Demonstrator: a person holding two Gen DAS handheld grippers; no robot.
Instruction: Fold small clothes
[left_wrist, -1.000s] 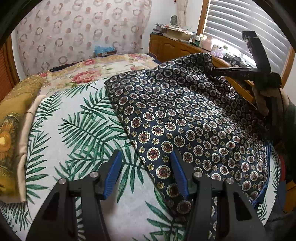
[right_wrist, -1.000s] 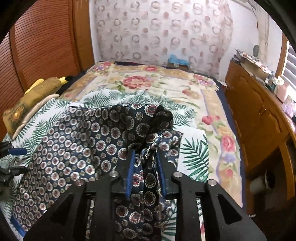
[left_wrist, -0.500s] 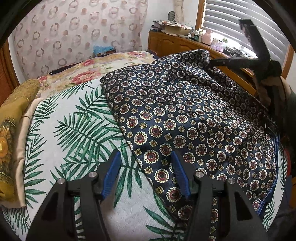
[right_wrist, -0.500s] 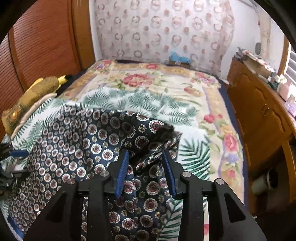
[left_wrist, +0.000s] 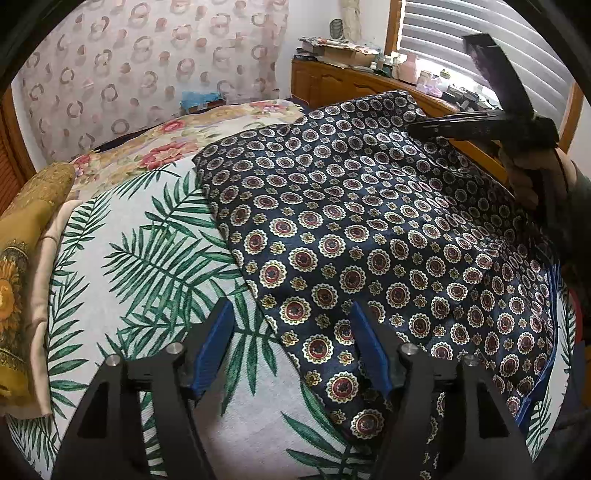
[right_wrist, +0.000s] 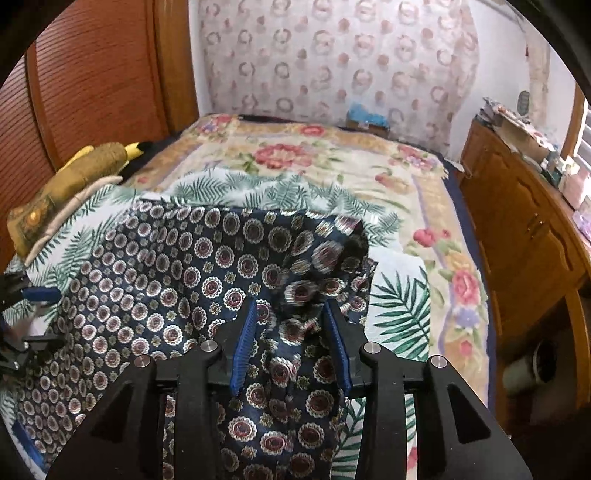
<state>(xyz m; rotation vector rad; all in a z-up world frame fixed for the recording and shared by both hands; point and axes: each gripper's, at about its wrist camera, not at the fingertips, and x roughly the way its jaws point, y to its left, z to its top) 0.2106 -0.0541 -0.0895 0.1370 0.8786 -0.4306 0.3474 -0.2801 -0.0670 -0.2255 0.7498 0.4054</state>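
A dark navy garment with red and gold medallions (left_wrist: 369, 229) lies spread on the palm-leaf sheet (left_wrist: 140, 258) on the bed. My left gripper (left_wrist: 291, 332) is open, over the garment's near left edge, holding nothing. My right gripper (right_wrist: 291, 325) is open just above the garment's rumpled right corner (right_wrist: 325, 266), which looks blurred and has dropped free. The right gripper also shows at the far right of the left wrist view (left_wrist: 480, 125). The left gripper shows at the left edge of the right wrist view (right_wrist: 33, 295).
A folded mustard yellow cloth on a beige one (left_wrist: 22, 266) lies at the bed's left side. A floral blanket (right_wrist: 303, 162) covers the far bed. A wooden dresser (right_wrist: 524, 236) with clutter runs along the right. A wooden closet door (right_wrist: 92, 85) stands at the left.
My right gripper opened and let go of the garment's corner, which fell back onto the bed. My left gripper stayed open and drifted slightly.
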